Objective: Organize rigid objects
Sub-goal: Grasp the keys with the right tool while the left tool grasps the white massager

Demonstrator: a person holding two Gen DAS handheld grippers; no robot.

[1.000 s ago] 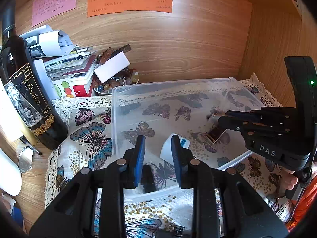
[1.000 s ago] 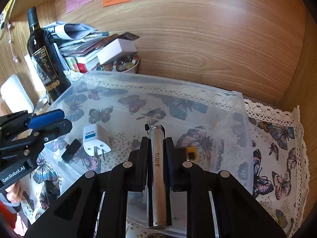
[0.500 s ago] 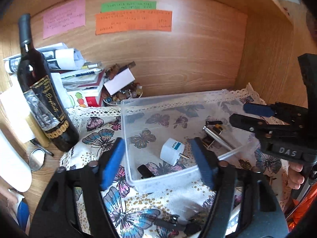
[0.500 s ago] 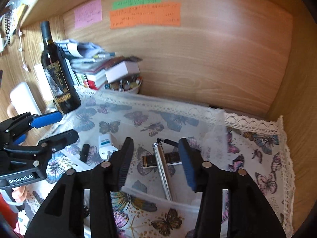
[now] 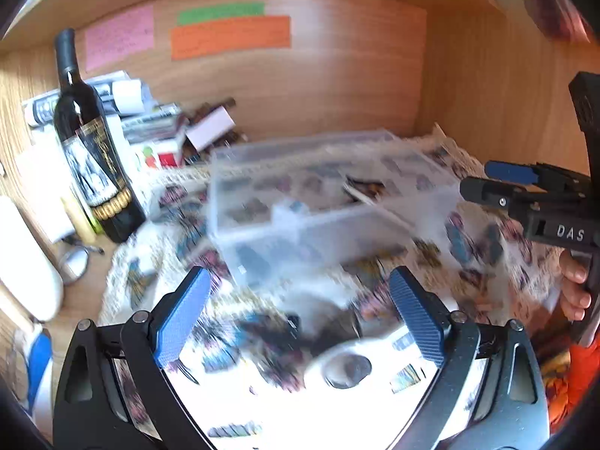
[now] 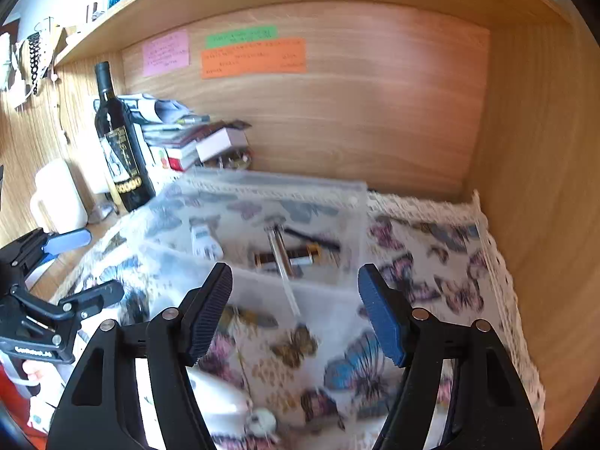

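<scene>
Both grippers hang wide open w/ nothing between their pads. Left gripper [image 5: 296, 313] is seen from its own camera, blue pads spread far apart, held above the butterfly-print cloth [image 5: 157, 281] in front of the clear plastic bin [image 5: 300, 232]; that view is badly motion-blurred. Right gripper [image 6: 294, 309] is just as wide, its pads framing the near wall of the same bin [image 6: 337, 302]. Neither touches the bin or its contents.

Inside the bin, in the right wrist view: a silver metal tube [image 6: 281, 258] lies lengthwise, crossing over a dark brown-and-gold bar-shaped item [image 6: 300, 257]. A white plug adapter [image 6: 204, 242] w/ a blue label sits to their left, apart from them. A thin black item lies just behind the tube; can't tell what it is.

The bin rests on the cloth, whose lace edge [image 6: 498, 273] runs along the right near the wooden side wall. To the left of the bin stands a dark wine bottle [image 6: 120, 146], upright, w/ a stack of books and papers [image 6: 176, 138] behind it. On the wooden back panel: pink [image 6: 165, 53], green [image 6: 242, 36] and orange [image 6: 253, 58] paper notes, text too small to read. A white mug-like container [image 6: 60, 195] sits left of the bottle.
</scene>
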